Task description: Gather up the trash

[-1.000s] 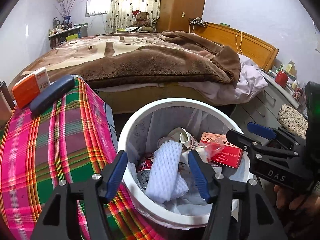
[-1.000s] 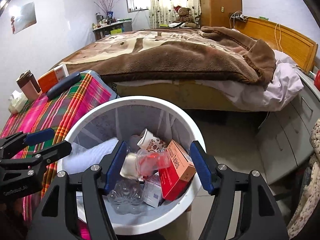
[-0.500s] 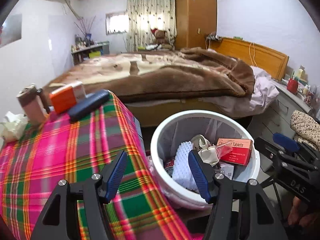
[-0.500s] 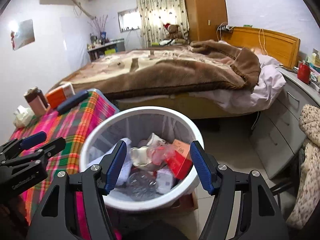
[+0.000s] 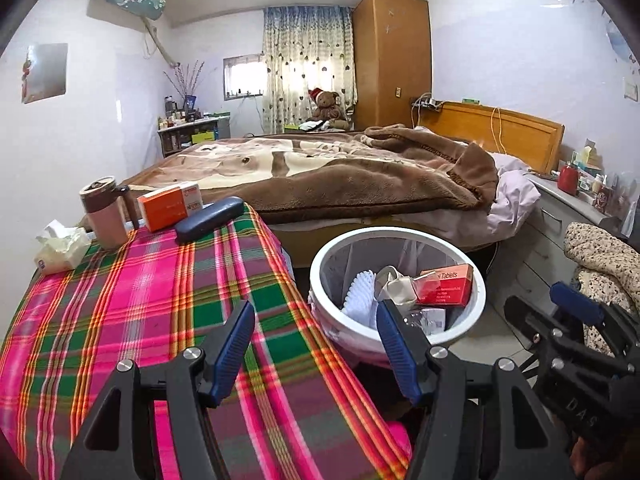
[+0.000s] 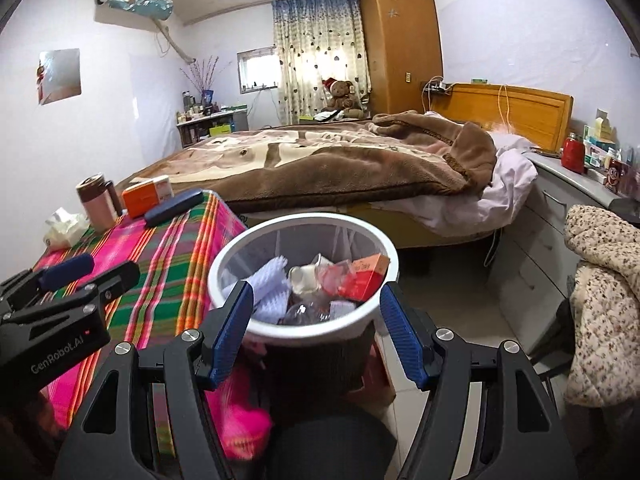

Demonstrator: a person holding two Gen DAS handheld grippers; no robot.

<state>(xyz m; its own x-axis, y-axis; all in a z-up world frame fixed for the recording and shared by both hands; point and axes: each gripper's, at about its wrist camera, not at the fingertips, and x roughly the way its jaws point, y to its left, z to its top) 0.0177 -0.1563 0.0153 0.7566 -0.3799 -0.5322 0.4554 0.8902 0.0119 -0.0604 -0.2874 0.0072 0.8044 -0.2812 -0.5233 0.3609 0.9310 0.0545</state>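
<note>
Table with a plaid cloth (image 5: 140, 312)

At its far edge we see a tissue pack (image 5: 60, 246), a mug (image 5: 105, 212), an orange box (image 5: 170, 205) and a dark blue case (image 5: 210, 218).

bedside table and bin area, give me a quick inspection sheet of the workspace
Surface: plaid cloth covers the table; middle bare.
Job's things: white bin stands on the floor beside the table, holding a red tablet box, white foam net, crumpled wrappers and a clear bottle.
Clutter: at the table's far end, a mug, orange box, dark blue case and tissue pack.
Grippers: left gripper and right gripper both open, nothing between the fingers.
Cables: yellow cord hangs over the headboard.
Surroundings: bed with brown blanket, wardrobe, drawer unit.
</note>
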